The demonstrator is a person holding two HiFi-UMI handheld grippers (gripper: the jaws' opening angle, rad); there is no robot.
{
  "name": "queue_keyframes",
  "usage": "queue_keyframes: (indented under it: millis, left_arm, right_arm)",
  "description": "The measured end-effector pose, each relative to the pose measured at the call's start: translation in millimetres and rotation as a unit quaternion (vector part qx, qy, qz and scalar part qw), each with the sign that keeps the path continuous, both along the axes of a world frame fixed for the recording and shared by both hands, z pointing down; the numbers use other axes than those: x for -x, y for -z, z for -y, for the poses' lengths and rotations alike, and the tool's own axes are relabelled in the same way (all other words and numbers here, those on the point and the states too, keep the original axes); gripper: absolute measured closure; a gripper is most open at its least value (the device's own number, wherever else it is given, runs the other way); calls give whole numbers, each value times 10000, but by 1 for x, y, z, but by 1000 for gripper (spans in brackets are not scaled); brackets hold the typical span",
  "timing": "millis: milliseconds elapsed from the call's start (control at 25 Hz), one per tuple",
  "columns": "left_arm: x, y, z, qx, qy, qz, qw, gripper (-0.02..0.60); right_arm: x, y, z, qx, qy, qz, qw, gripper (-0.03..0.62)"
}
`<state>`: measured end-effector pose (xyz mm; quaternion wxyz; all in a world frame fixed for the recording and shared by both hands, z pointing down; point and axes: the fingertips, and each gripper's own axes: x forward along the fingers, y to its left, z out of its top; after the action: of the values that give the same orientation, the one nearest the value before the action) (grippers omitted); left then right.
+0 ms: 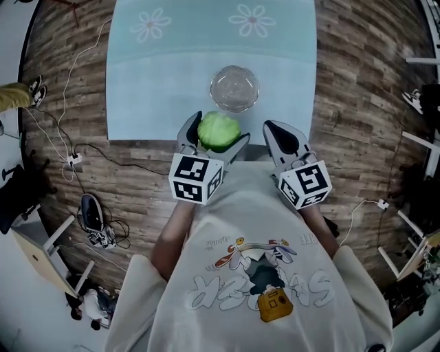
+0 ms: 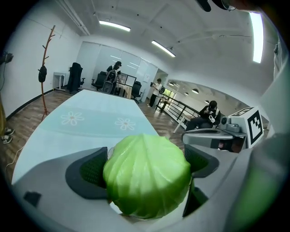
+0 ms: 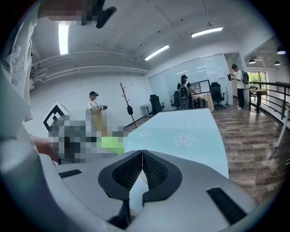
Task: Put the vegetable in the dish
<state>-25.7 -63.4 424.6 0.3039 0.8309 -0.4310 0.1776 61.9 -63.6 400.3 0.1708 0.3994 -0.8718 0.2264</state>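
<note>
A round green cabbage (image 1: 218, 130) sits between the jaws of my left gripper (image 1: 214, 139), which is shut on it at the table's near edge. In the left gripper view the cabbage (image 2: 147, 176) fills the gap between both dark pads. A clear glass dish (image 1: 234, 88) stands on the pale blue tablecloth (image 1: 151, 96), just beyond the cabbage. My right gripper (image 1: 279, 137) hovers to the right of the cabbage, near the table's front edge. Its pads (image 3: 156, 170) meet with nothing between them.
The table runs away from me, with flower prints (image 1: 252, 19) at its far end. Wooden floor surrounds it, with cables and a power strip (image 1: 74, 159) on the left. People and office chairs (image 2: 74, 78) stand far behind the table.
</note>
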Motion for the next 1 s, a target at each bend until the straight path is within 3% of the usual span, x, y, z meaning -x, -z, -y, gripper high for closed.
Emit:
queue_keyframes:
  millis: [560, 1000]
  left_arm:
    - [-20, -62, 39, 318, 16, 274, 9991, 48]
    - [-38, -91, 56, 222, 21, 585, 9980, 48]
  right_arm:
    - [-19, -36, 38, 299, 316, -185, 9989, 574]
    - [-24, -70, 57, 403, 509, -351, 9973, 576]
